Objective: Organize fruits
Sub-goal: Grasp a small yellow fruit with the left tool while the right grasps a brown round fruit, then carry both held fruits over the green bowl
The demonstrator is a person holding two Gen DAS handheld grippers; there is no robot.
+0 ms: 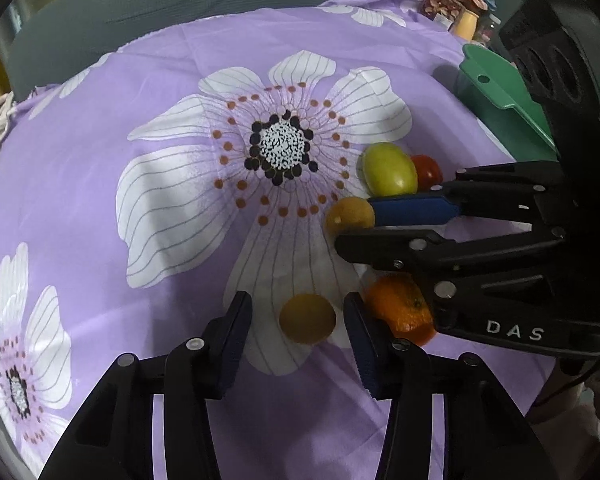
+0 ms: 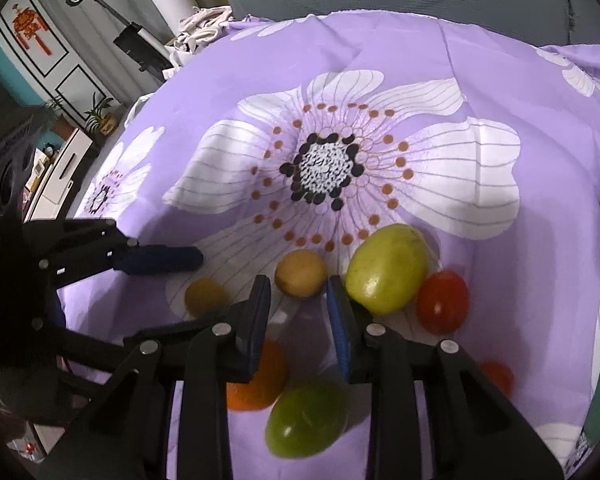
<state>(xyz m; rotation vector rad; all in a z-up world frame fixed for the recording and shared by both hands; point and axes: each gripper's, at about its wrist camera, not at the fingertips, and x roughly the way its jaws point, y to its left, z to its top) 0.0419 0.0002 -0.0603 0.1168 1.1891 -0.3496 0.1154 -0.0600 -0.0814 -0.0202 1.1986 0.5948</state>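
Looking down my left tongs [image 1: 297,299]: jaws part-open, astride a small yellow fruit [image 1: 307,319] at lower centre on the purple flowered cloth [image 1: 100,168], with the pads clear of it on both sides. Just right of it lies an orange [image 1: 400,306], and a green tray [image 1: 496,84] sits at upper right. Along my right tongs [image 2: 299,280]: jaws drawn in, tips pinching a tan fruit [image 2: 300,286] at centre frame. Just beside the right-of-frame finger lies a yellow-green fruit [image 2: 388,268], then a red fruit [image 2: 442,302] against it.
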